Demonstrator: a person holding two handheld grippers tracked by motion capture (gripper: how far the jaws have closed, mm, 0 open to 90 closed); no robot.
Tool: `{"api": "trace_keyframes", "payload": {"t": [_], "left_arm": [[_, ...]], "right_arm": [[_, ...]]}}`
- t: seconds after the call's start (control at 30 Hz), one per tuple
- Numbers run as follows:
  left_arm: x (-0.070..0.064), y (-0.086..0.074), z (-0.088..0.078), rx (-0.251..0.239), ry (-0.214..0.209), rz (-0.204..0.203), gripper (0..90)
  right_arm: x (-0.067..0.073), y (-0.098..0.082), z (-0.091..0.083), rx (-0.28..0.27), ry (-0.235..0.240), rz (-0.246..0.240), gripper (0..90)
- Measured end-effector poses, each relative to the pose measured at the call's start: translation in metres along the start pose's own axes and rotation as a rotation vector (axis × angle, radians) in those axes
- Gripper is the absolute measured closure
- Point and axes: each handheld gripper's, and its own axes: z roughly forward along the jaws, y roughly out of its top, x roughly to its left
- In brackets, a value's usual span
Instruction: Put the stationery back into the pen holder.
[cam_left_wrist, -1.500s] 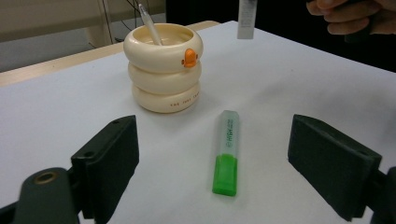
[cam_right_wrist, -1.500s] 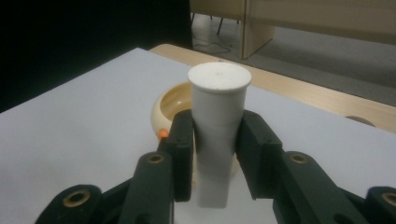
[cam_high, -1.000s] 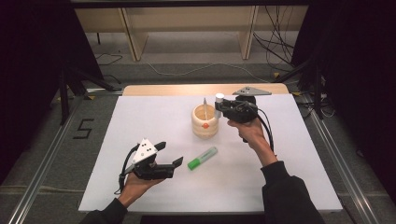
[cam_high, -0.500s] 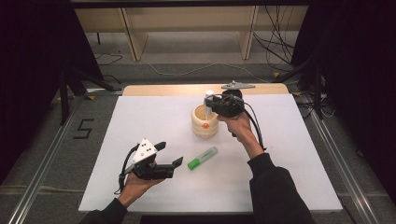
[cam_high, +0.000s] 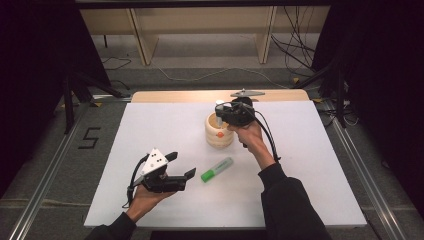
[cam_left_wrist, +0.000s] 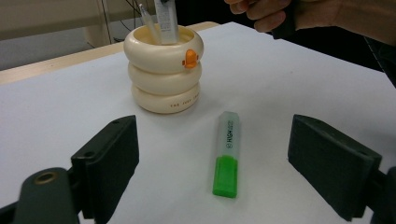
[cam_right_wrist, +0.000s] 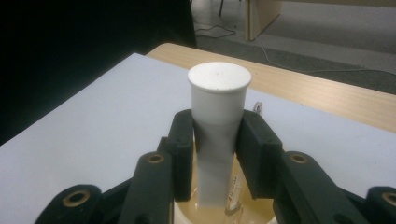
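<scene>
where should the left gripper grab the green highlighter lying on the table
Grip the green highlighter across the middle of its barrel, coming straight down from above. It lies flat on the white table with free space either side, so the open left gripper can straddle its narrow width, clear of the cream pen holder.

Overhead light falls evenly on the white tabletop (cam_high: 310, 165), while its surroundings stay dark. Shadows are faint and soft. The right gripper view is dim, with its foreground slightly out of focus.
</scene>
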Motion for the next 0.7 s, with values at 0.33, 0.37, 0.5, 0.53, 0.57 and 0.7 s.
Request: {"api": "trace_keyframes", "payload": {"t": [0.33, 0.37, 0.5, 0.53, 0.57, 0.7], "left_arm": [[-0.001, 0.0, 0.0, 0.001, -0.003, -0.003, 16.0], [-0.001, 0.0, 0.0, 0.002, -0.003, -0.002, 16.0], [0.0, 0.0, 0.0, 0.002, -0.001, 0.001, 16.0], [0.0, 0.0, 0.0, 0.003, -0.001, 0.001, 16.0], [0.0, 0.0, 0.0, 0.003, -0.002, 0.001, 16.0], [0.0, 0.0, 0.0, 0.003, -0.002, -0.001, 16.0]], "right_arm": [[0.005, -0.006, 0.01, 0.032, -0.01, -0.009, 68.2], [0.005, -0.006, 0.01, 0.032, -0.01, -0.009, 68.2], [0.005, -0.009, 0.013, 0.035, -0.012, -0.005, 68.2], [0.004, -0.01, 0.014, 0.04, -0.012, 0.0, 68.2], [0.004, -0.011, 0.014, 0.048, -0.012, 0.0, 68.2], [0.006, -0.013, 0.017, 0.055, -0.014, -0.006, 68.2]]}}
